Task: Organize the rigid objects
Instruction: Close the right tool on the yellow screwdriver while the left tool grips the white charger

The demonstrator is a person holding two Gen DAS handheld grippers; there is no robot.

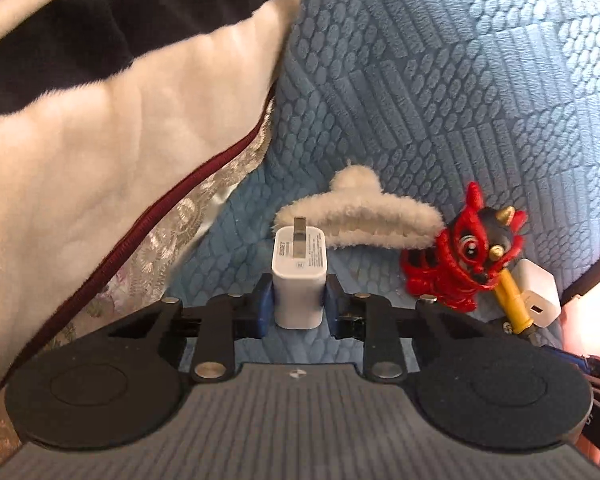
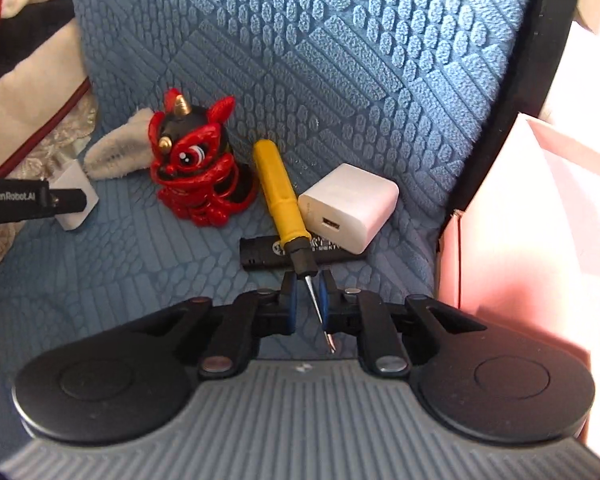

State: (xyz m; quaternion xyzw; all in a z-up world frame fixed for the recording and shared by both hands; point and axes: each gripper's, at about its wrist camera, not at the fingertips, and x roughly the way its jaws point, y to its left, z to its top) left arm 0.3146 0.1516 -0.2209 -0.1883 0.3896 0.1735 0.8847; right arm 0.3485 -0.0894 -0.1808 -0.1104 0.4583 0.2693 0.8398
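My left gripper (image 1: 299, 298) is shut on a white plug charger (image 1: 299, 276), prongs pointing away; it also shows in the right wrist view (image 2: 74, 196). My right gripper (image 2: 308, 292) has its jaws narrow around the metal shaft of a yellow screwdriver (image 2: 278, 196); contact is unclear. The screwdriver lies across a black stick-shaped device (image 2: 260, 254). A white cube charger (image 2: 350, 204) sits to its right. A red and black lion figurine (image 2: 198, 160) stands to the left, also in the left wrist view (image 1: 466, 248). A white furry hair claw (image 1: 360, 220) lies behind the plug charger.
Everything lies on a blue textured cushion (image 2: 340, 60). A white, black and red blanket (image 1: 100, 100) piles up at the left. A pink box (image 2: 520, 220) stands at the right edge of the cushion.
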